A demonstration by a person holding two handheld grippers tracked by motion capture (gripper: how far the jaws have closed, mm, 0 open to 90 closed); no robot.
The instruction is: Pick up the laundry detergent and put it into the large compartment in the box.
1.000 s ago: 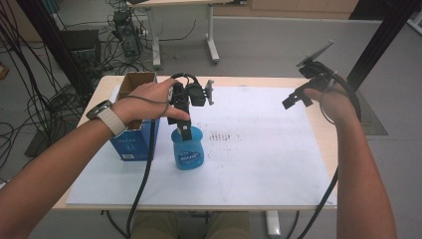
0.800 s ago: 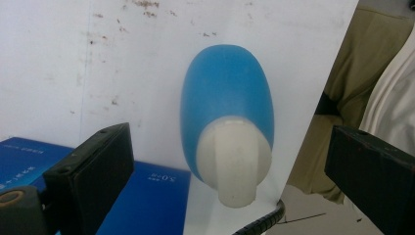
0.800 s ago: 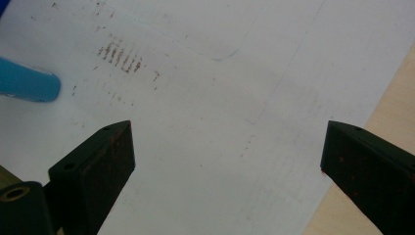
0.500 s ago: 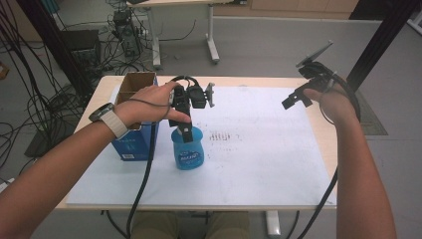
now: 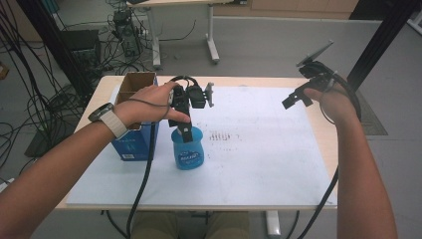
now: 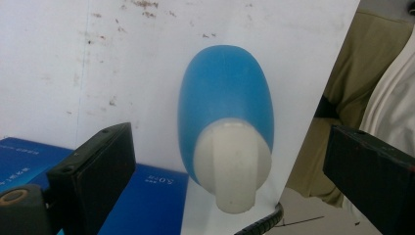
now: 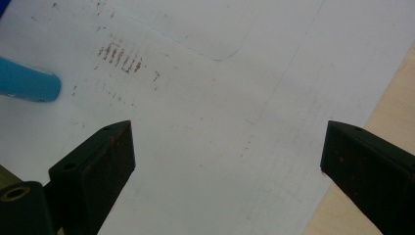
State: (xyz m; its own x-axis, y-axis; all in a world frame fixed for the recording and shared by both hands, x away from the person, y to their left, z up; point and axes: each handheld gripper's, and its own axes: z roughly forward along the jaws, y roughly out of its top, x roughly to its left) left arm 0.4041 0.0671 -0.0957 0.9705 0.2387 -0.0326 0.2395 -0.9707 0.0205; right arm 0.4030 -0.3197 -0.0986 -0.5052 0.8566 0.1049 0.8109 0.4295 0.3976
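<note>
Bottle first: blue, squat, standing upright on the white sheet, long axis vertical, its white cap pointing straight up toward the left gripper. It sits near the table's left side, just beside the blue box, whose top flaps are open. In the left gripper view we look right down that axis: cap nearest the camera, blue body widening away below it, a printed label showing on the body in the high view.

Left gripper now, hanging directly over the bottle, jaws spread wide. The cap lies between them, a touch closer to the left-hand jaw in that view, and clear sheet shows on both sides, so neither pad touches it. Nothing is gripped. Whether the jaw tips have reached cap level is hard to tell from above.

Over on the right, the right gripper is held up above the sheet's far right part, well apart from the bottle. Its jaws gape wide too, with nothing between them but stained sheet and a strip of the wooden table. A sliver of the blue bottle shows at the left edge of that view.
</note>
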